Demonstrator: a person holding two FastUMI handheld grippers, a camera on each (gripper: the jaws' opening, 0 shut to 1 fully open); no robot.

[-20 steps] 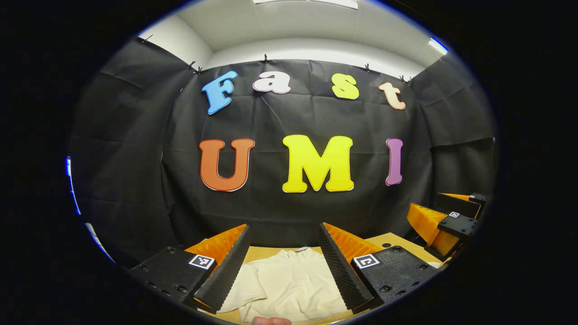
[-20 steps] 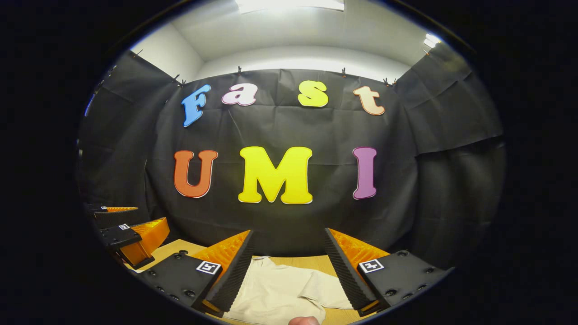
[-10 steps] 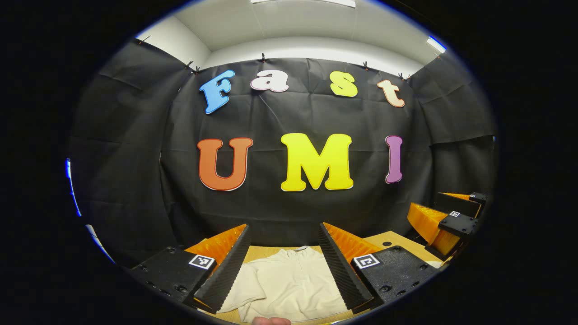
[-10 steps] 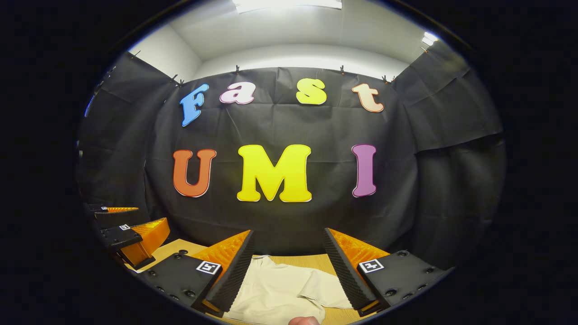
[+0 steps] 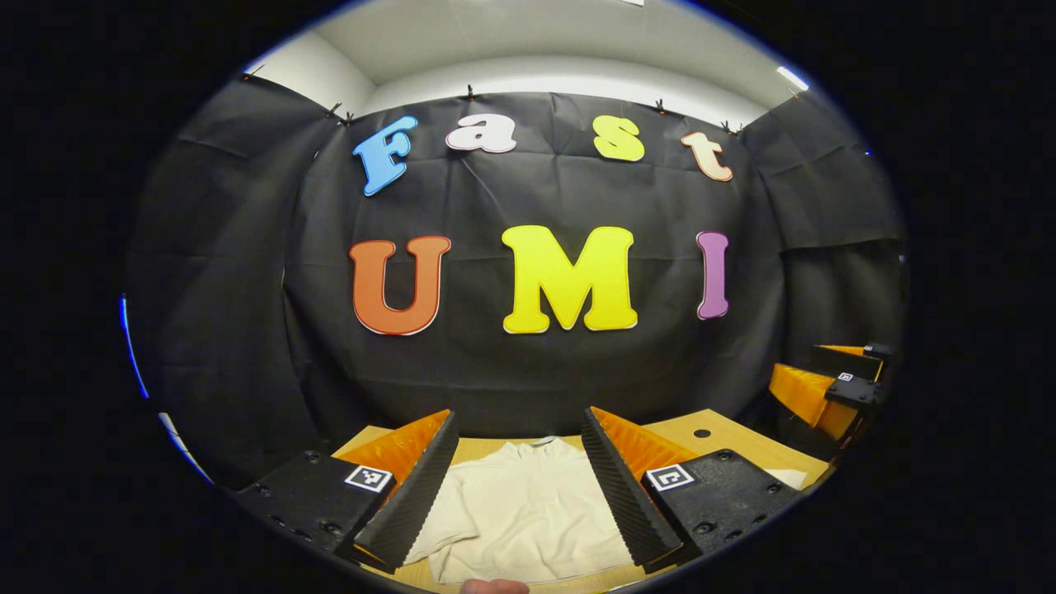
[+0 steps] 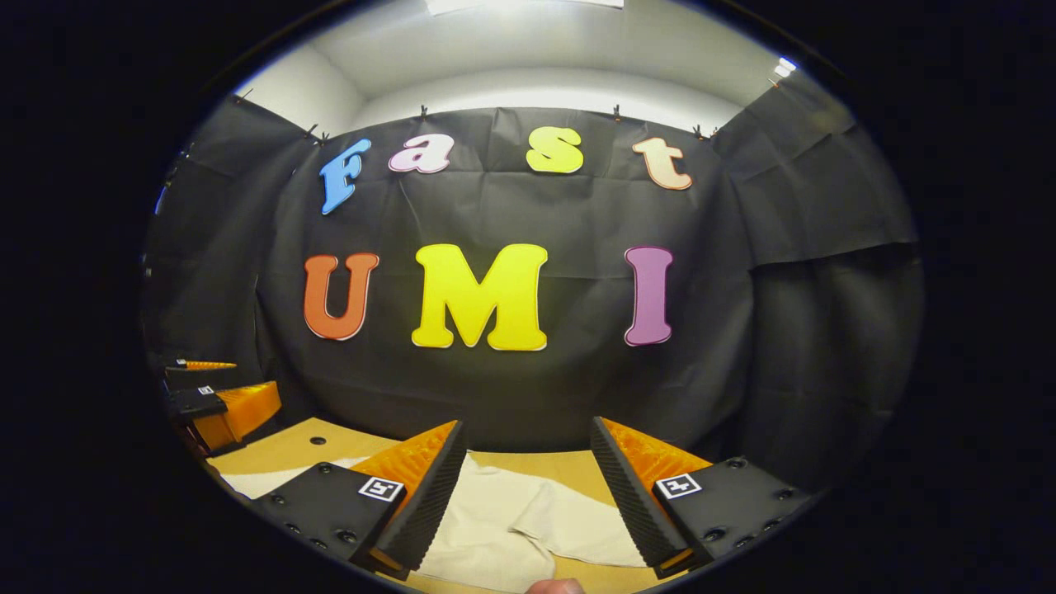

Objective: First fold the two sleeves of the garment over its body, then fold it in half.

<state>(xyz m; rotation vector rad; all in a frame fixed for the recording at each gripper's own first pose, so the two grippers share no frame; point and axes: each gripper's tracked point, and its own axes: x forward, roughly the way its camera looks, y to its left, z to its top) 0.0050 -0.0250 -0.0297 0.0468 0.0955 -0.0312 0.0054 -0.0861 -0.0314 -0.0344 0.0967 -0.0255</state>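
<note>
The cream-coloured cloth garment [image 5: 528, 511] lies flat on the pale wooden table [image 5: 726, 441], its collar end toward the booth's black cloth wall and its near hem at the table's front edge. In the right gripper view the garment [image 6: 511, 528] shows one sleeve [image 6: 577, 532] lying out to the side of its body, not yet folded over; the left gripper view shows a fold or sleeve edge at the garment's other side, though I cannot tell how it lies. The left gripper [image 5: 520, 487] hangs above the garment with its jaws wide and nothing between them — the right gripper [image 6: 528, 495] likewise, wide apart and empty over the cloth. Compared with half a second ago both cameras have tipped downward: the wall has slid up in each view, more of the table and garment has come into sight, and the other gripper [image 5: 825, 388] sits further out from the garment than it did. That reads as both hands beginning to drop toward the cloth — judged from this, the sleeve folds have yet to start, and the first grasp is what comes next.
</note>
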